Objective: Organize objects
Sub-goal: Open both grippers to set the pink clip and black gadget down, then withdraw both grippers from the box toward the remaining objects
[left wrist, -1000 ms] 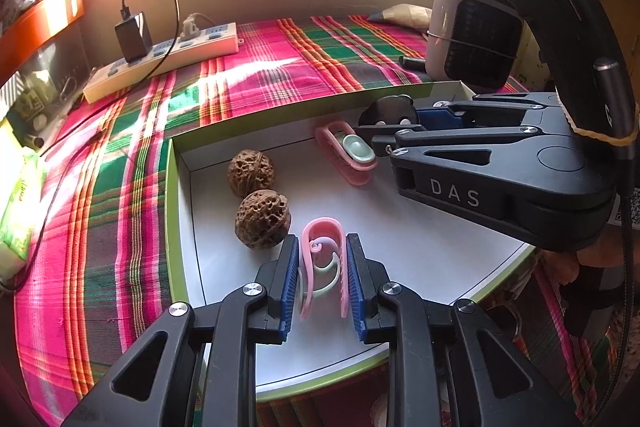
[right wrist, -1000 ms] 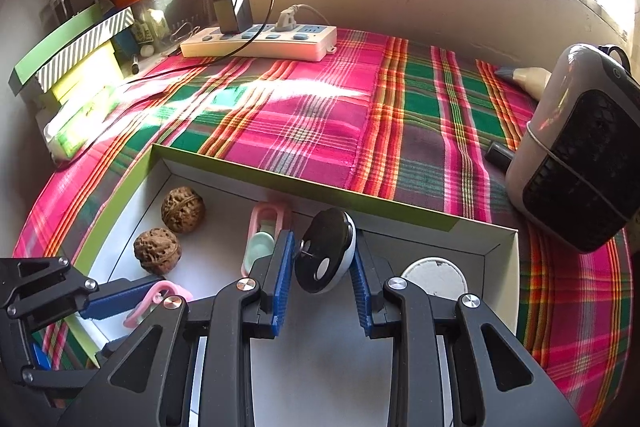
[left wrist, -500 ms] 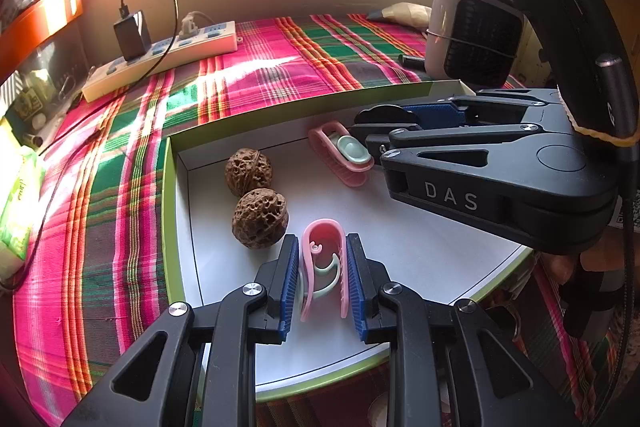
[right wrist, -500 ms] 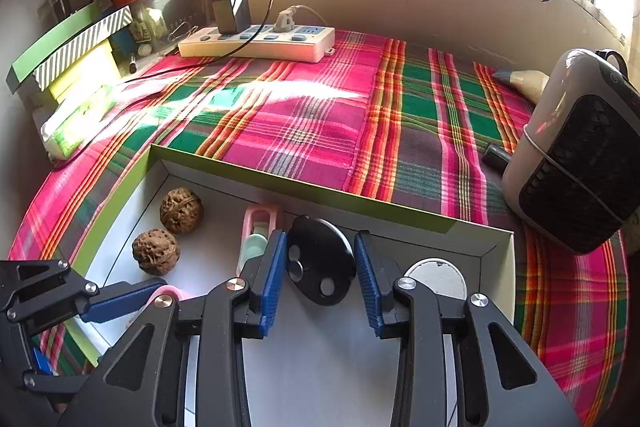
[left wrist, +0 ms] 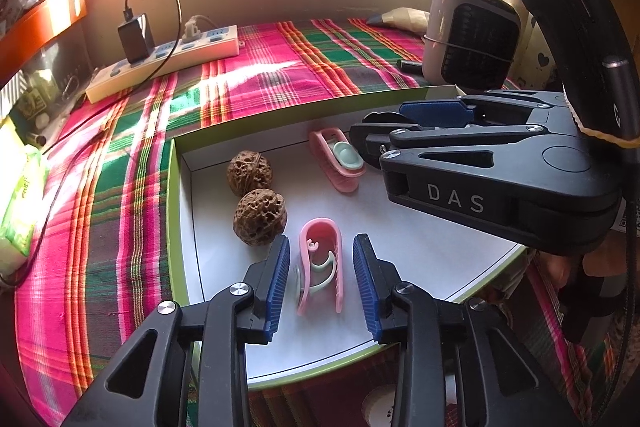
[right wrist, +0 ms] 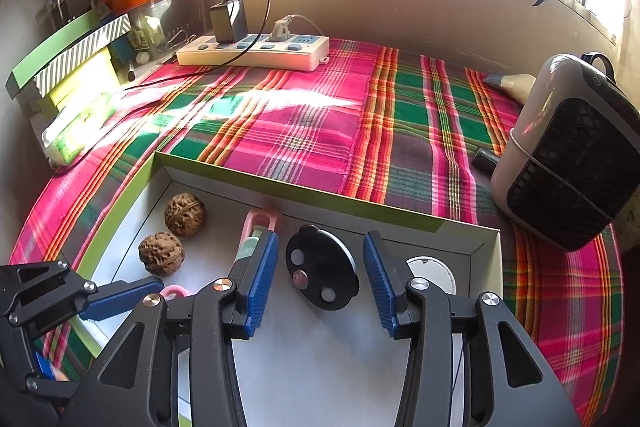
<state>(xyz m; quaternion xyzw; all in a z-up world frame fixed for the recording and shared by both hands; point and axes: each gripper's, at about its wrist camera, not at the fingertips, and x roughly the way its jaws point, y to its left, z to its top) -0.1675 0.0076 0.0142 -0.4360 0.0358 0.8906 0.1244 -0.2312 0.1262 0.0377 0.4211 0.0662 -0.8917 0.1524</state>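
Box [left wrist: 180,227] holds everything we see; left claw [left wrist: 321,279] opening around pink clip [left wrist: 322,267], right claw [right wrist: 320,275] opening around black disc [right wrist: 320,269]; both released, little left.

Both tools are matte black plastic. The left gripper [left wrist: 322,283] has two angular fingers with triangular cut-outs, silver screw heads at the joints and ribbed blue pads [left wrist: 279,281]. The right gripper [right wrist: 318,283] is built alike; seen from the side its body bears white letters "DAS", with a green light, a dark cable and a yellow band behind
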